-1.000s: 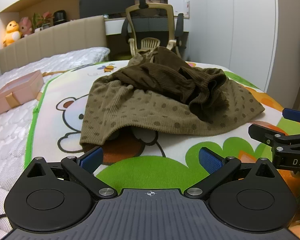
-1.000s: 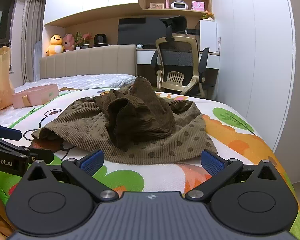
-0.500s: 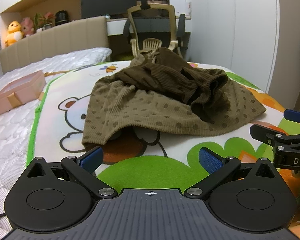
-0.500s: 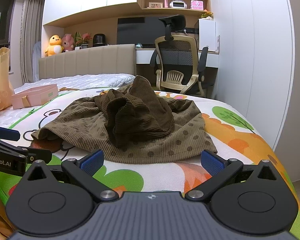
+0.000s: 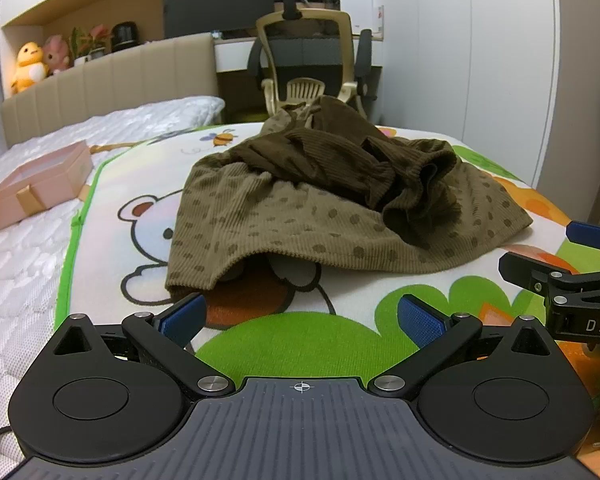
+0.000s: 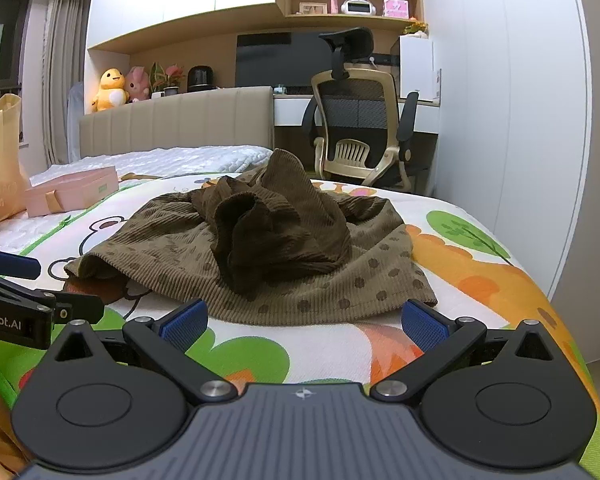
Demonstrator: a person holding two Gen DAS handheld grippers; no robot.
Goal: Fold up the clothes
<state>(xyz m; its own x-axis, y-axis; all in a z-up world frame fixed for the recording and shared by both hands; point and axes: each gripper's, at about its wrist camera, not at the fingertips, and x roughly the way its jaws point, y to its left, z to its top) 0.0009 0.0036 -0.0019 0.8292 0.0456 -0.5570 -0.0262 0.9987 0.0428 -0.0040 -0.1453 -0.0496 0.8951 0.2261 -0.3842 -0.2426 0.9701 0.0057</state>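
the garment [image 5: 284,216] lies in a crumpled heap on the mat [image 5: 308,340] that covers the near end of the bed [image 5: 16,264]. it is olive corduroy with dark dots; a darker brown portion is bunched on top of it, toward the middle. its near hem sags open at the left corner, which leaves a dark pocket between fabric and mat.

the left gripper [image 5: 300,314] has its jaws spread wide and holds nothing. its left pad sits just beside the open hem corner. the right gripper [image 6: 305,318] is likewise spread wide and empty, facing the near hem, with its right pad near the right hem corner. each tool shows at the edge of the other's view, so the two work side by side.

folding has not begun. the likely first step is to grip the hem corners and spread the heap flat.

hazards from this state:
- the hem is doubled at the open corner, so a bite there may catch only the top layer — the garment then opens unevenly when lifted.
- the bunched brown portion may drag or stay tangled if the corners are pulled before it is freed.
- a low approach may pinch the mat along with the fabric.
- the box [image 5: 36,184] at the left lies well apart and poses little risk.
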